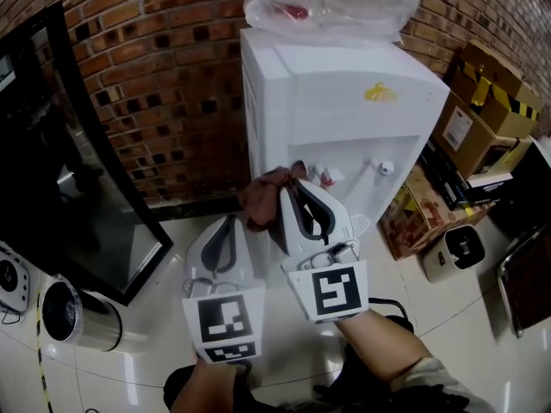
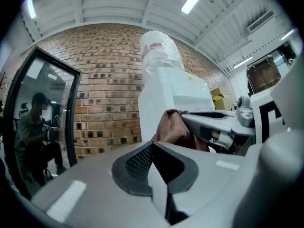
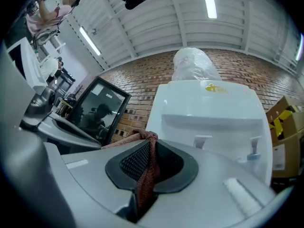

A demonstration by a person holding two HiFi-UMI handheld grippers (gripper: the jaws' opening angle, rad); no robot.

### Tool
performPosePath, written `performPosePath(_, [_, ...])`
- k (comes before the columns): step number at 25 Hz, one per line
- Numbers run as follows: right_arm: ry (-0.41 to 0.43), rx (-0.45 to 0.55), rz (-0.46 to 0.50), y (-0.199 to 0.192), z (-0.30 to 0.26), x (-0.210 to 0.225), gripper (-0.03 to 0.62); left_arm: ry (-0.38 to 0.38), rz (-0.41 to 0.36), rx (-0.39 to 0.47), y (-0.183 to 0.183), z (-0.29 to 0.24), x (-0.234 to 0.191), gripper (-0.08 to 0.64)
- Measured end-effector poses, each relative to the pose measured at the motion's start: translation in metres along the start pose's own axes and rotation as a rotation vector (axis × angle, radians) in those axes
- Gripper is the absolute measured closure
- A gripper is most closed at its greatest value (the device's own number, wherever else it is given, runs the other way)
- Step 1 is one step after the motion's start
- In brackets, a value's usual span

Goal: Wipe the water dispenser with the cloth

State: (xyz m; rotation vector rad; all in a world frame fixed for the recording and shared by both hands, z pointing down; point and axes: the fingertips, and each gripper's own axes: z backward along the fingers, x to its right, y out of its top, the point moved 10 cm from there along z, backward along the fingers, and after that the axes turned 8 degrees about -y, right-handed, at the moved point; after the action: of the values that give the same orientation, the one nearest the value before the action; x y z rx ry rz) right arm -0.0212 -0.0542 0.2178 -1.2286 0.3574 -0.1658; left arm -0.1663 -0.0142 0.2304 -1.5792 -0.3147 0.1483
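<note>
A white water dispenser (image 1: 344, 101) stands against the brick wall, a plastic-wrapped bottle (image 1: 331, 3) on top. It also fills the right gripper view as the dispenser (image 3: 213, 108). My right gripper (image 1: 293, 186) is shut on a reddish-brown cloth (image 1: 263, 198), held just in front of the dispenser's tap recess near the taps (image 1: 385, 168). In the right gripper view the cloth (image 3: 145, 175) is pinched between the pads. My left gripper (image 1: 228, 222) is lower left of the cloth, jaws together with nothing in them. The left gripper view shows the cloth (image 2: 173, 129) ahead.
A black-framed glass panel (image 1: 77, 179) leans against the wall at left. Cardboard boxes (image 1: 482, 110) are stacked to the dispenser's right. A metal canister (image 1: 82, 317) lies on the white tiled floor at lower left.
</note>
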Motion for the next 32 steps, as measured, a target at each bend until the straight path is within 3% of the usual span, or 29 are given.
performPosePath(4, [-0.002, -0.002, 0.005, -0.017, 0.005, 0.002, 0.54, -0.02, -0.012, -0.018, -0.005, -0.008, 0.008, 0.56])
performPosePath(15, [-0.016, -0.162, -0.017, -0.063, 0.007, 0.026, 0.541, -0.094, -0.048, -0.07, -0.021, -0.032, 0.044, 0.56])
performPosePath(27, [-0.187, -0.266, -0.023, -0.087, 0.013, 0.102, 0.541, -0.148, -0.018, -0.052, -0.02, -0.048, 0.081, 0.56])
performPosePath(32, [-0.281, -0.276, -0.029, -0.085, 0.02, 0.143, 0.541, -0.17, -0.047, -0.051, -0.024, -0.059, 0.099, 0.56])
